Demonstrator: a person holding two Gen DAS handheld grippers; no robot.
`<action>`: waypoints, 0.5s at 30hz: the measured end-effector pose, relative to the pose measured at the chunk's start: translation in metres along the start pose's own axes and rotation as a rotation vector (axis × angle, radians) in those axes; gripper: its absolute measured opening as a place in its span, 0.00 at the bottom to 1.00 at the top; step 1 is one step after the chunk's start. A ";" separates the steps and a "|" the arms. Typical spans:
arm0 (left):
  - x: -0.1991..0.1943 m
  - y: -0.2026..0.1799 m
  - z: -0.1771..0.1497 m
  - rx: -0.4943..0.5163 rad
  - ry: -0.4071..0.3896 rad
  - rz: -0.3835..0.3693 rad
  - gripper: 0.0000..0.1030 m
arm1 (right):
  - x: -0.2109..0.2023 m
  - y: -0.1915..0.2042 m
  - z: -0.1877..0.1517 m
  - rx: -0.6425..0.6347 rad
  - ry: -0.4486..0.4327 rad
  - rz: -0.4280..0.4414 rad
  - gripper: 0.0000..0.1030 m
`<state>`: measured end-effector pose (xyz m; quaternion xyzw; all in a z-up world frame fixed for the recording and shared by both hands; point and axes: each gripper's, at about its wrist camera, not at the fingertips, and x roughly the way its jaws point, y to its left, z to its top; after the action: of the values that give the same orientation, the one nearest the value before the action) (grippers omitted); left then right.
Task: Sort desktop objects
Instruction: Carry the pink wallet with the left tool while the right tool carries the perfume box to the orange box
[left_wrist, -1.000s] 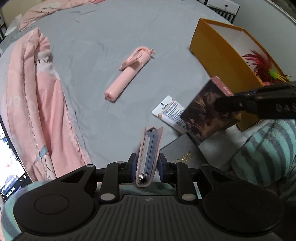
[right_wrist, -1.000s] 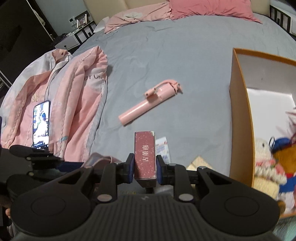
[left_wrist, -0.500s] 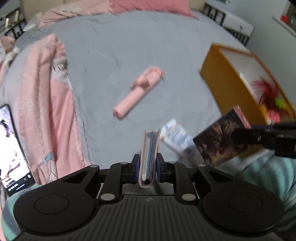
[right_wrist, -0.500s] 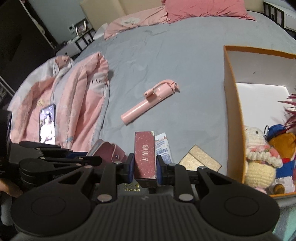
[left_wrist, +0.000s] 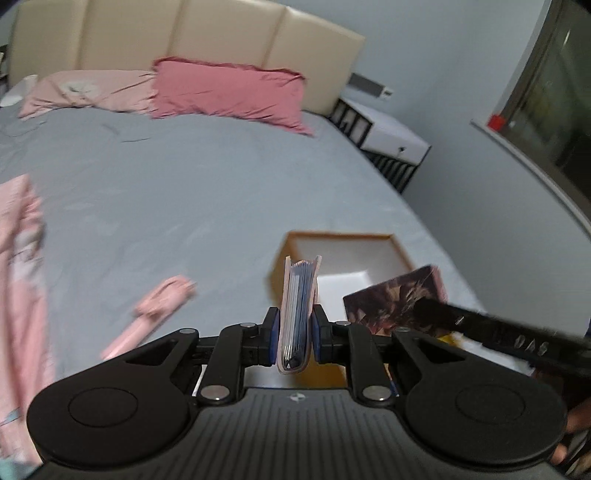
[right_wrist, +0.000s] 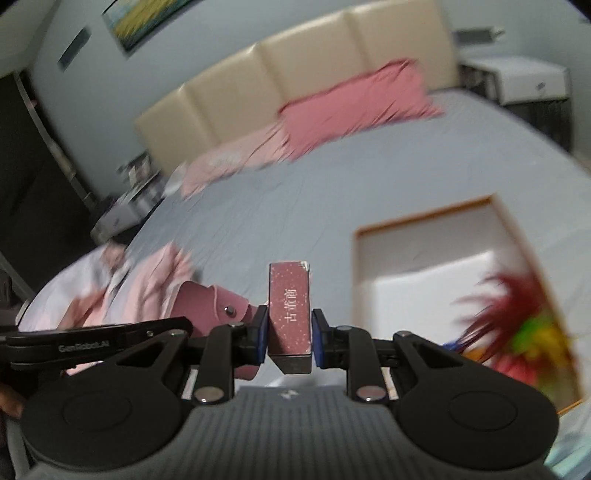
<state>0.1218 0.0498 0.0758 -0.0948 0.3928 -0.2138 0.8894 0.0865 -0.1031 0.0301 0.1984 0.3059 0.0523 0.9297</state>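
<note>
My left gripper (left_wrist: 295, 334) is shut on a pink card holder (left_wrist: 298, 314) full of blue cards, held upright above the grey bed. My right gripper (right_wrist: 289, 334) is shut on a dark red box (right_wrist: 289, 314) with white lettering; the box also shows in the left wrist view (left_wrist: 391, 302), by the orange box. The orange box (left_wrist: 343, 254) with a white inside lies ahead and to the right (right_wrist: 436, 243), with a red feathered toy (right_wrist: 513, 314) in it. A pink selfie stick (left_wrist: 147, 314) lies on the sheet to the left.
A pink quilt (left_wrist: 18, 277) lies along the bed's left side. Pink pillows (left_wrist: 229, 92) and a cream headboard (left_wrist: 184, 48) are at the far end. A white bedside cabinet (left_wrist: 388, 136) stands to the right of the bed. The left gripper and card holder (right_wrist: 210, 306) sit left of my right gripper.
Both grippers have lifted and tilted up with their objects, so the headboard and pillows have come into view. The orange box now sits straight ahead, and the items on the sheet below have dropped out of view.
</note>
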 end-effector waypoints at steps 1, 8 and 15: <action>0.008 -0.007 0.004 -0.001 -0.003 -0.020 0.19 | -0.003 -0.009 0.003 0.010 -0.010 -0.017 0.24; 0.086 -0.056 0.013 0.053 0.055 0.001 0.19 | 0.018 -0.067 0.012 0.102 -0.006 -0.119 0.24; 0.146 -0.070 0.000 0.080 0.155 0.130 0.19 | 0.065 -0.111 0.000 0.181 0.042 -0.129 0.23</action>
<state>0.1879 -0.0789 0.0037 -0.0166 0.4569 -0.1778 0.8714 0.1362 -0.1903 -0.0496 0.2604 0.3411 -0.0311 0.9027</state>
